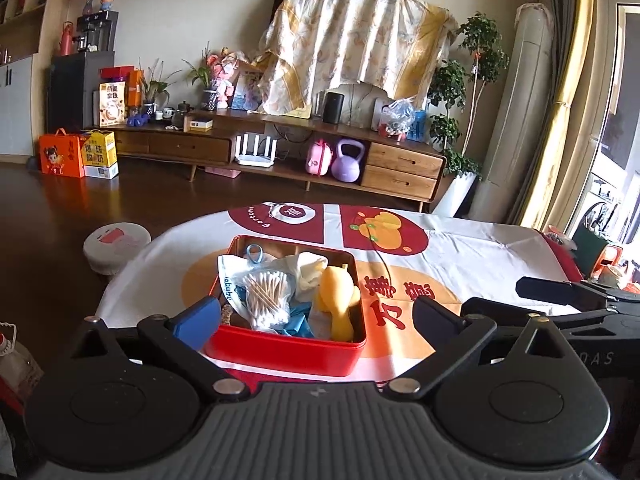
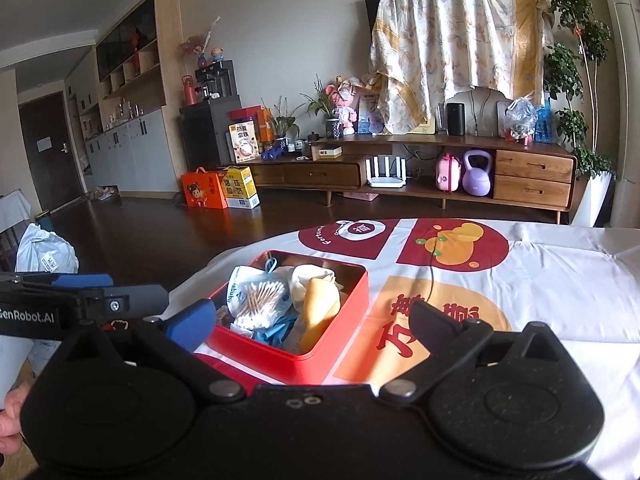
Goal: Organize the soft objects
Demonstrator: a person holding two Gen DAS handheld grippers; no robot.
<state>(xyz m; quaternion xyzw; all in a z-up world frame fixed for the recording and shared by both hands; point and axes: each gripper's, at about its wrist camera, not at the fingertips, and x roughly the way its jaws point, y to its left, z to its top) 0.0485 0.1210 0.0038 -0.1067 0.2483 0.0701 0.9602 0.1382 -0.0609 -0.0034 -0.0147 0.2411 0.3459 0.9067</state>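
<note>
Your soft things already sit in the red tin (image 1: pixel 288 346) on the printed tablecloth (image 1: pixel 460 252): a bag of cotton swabs (image 1: pixel 266 294) at the left, a yellow soft toy (image 1: pixel 338 300) leaning against the right wall, a white cloth (image 1: pixel 310 268) behind it and something blue (image 1: pixel 298 318) underneath. Nothing soft lies loose on the cloth that either camera shows, so you are probably at the tidy-up end of the job; I cannot tell from these views whether anything waits outside the frame.

If you go back in, take one item at a time. Come down on the yellow toy from above, pinch its thick middle, and keep the pads clear of the tin's rim. The swab bag is slippery; grip its bunched top rather than its belly.

Your left gripper (image 1: pixel 316 312) stands spread wide, holding nothing, tilted gently down, with the tin's near edge framed between its fingers. Your right gripper (image 2: pixel 312 318) is likewise fully released and empty, angled the same way, sitting just to the right of the left one and looking at the tin from a little further off to the side. Neither touches the tin.
</note>
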